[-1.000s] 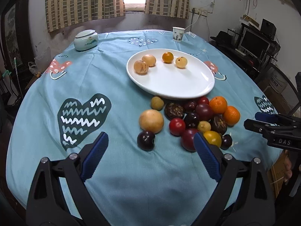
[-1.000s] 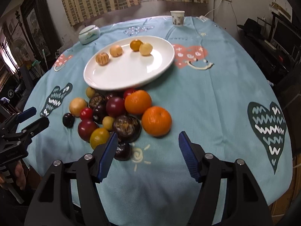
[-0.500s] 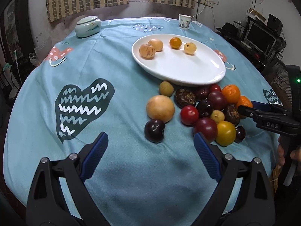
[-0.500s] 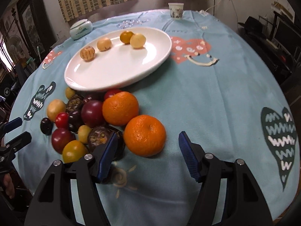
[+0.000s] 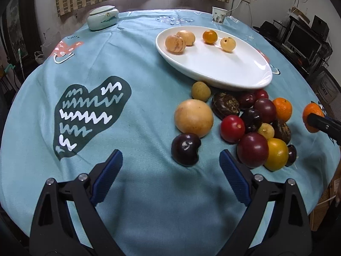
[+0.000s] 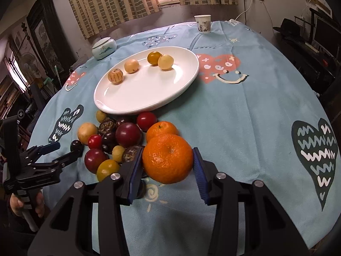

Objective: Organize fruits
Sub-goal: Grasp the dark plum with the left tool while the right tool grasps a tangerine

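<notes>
Our right gripper (image 6: 168, 168) squeezes the orange (image 6: 167, 158) — ready for the plate (image 6: 181, 85) at 12 o'clock; left gripper (image 5: 170, 170) waits, wide apart.

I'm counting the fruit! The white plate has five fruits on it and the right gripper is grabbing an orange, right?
Not quite: the white plate has four fruits, not five, as the right wrist view shows. The right gripper is indeed closing around an orange.

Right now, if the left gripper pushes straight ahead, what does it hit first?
Probably the dark plum just beyond the open left gripper, slightly right of centre; the large tan fruit sits right behind it.
</notes>
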`<act>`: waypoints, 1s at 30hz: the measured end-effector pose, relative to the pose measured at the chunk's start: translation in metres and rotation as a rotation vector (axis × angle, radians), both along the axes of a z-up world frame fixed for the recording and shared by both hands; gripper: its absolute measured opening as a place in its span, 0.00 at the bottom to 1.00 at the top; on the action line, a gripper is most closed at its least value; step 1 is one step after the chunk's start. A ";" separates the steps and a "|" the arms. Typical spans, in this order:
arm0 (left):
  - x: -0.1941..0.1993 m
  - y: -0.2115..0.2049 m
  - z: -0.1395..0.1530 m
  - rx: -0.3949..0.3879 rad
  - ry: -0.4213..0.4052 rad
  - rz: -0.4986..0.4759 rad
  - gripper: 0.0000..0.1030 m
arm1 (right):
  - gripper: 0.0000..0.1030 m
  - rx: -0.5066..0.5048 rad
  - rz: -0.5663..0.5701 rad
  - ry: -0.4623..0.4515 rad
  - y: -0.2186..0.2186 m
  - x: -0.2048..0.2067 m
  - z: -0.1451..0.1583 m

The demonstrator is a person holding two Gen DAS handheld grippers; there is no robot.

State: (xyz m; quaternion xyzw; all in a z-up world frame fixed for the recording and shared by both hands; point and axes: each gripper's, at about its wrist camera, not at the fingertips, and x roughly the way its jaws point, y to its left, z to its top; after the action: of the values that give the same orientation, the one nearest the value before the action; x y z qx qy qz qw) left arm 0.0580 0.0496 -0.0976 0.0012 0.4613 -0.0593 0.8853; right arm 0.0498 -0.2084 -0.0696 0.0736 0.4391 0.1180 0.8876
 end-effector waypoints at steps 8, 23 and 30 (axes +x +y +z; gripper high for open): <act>0.001 -0.002 -0.001 -0.050 -0.002 -0.029 0.28 | 0.44 0.005 0.018 0.014 0.009 -0.004 -0.001; -0.022 -0.002 0.039 -0.079 -0.068 -0.068 0.28 | 0.44 0.006 0.061 -0.012 0.028 -0.015 0.007; 0.001 -0.011 0.062 -0.051 -0.076 -0.109 0.28 | 0.44 0.006 0.088 -0.021 0.034 -0.007 0.012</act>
State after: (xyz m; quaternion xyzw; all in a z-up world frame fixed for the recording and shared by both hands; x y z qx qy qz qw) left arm 0.0589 0.0386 -0.0353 0.0060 0.4250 -0.1191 0.8973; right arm 0.0430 -0.1740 -0.0572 0.0556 0.4321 0.1589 0.8860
